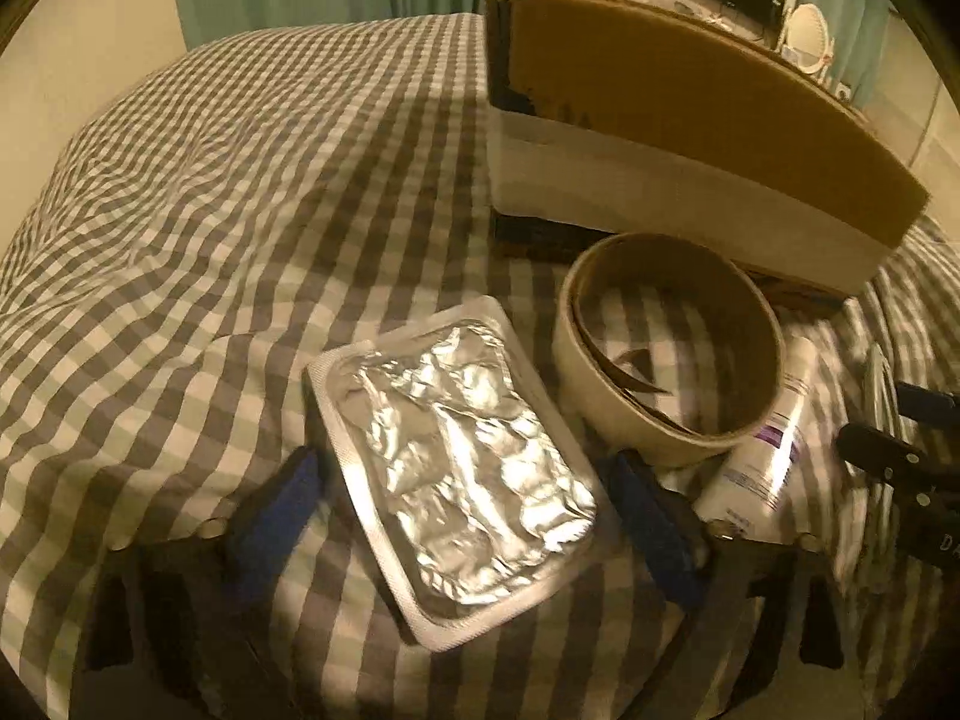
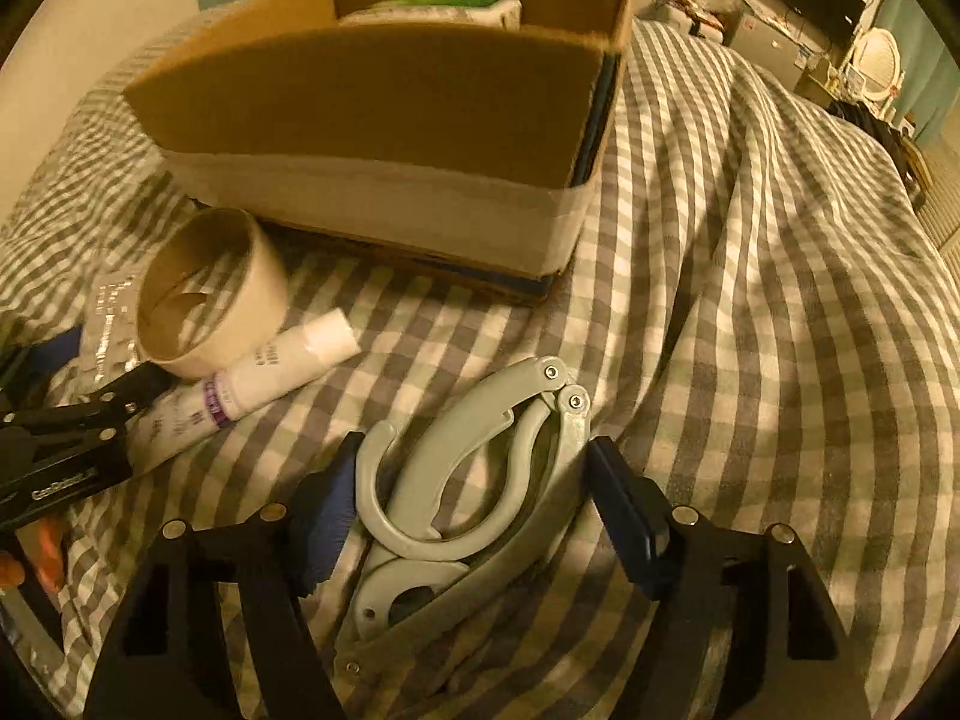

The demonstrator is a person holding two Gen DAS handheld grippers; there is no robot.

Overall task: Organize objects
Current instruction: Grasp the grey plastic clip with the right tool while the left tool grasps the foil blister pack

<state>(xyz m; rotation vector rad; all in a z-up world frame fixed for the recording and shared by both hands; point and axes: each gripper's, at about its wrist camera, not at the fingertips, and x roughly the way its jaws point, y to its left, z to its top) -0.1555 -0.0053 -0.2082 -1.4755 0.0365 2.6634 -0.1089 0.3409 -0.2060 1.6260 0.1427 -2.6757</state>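
Silver foil pack (image 1: pixel 450 468) lies flat on the checked bedspread (image 1: pixel 240 228), set between the blue-padded fingers (image 1: pixel 273 510) of the left gripper (image 1: pixel 462 516). The jaws stand wide, one pad at each long edge of the pack; whether they touch it cannot be told.

Just right of the pack a tape roll (image 1: pixel 672 348) lies on its side rim, leaning on a white tube (image 1: pixel 762 450). Behind both, on the far side, stands a cardboard box (image 1: pixel 690 138) with a white band round its lower half.

In the right wrist view, a grey folding handle (image 2: pixel 474 486) lies on the bedspread between the fingers of the right gripper (image 2: pixel 474 516), which are also spread wide; the left pad (image 2: pixel 324 516) sits against the handle's loop, the right finger just beside its hinge end. The box (image 2: pixel 384 120) stands far left of it and holds a white-and-green packet (image 2: pixel 438 9). The roll (image 2: pixel 210 294) and tube (image 2: pixel 264 378) lie near left, beside the left gripper's black frame (image 2: pixel 66 450).
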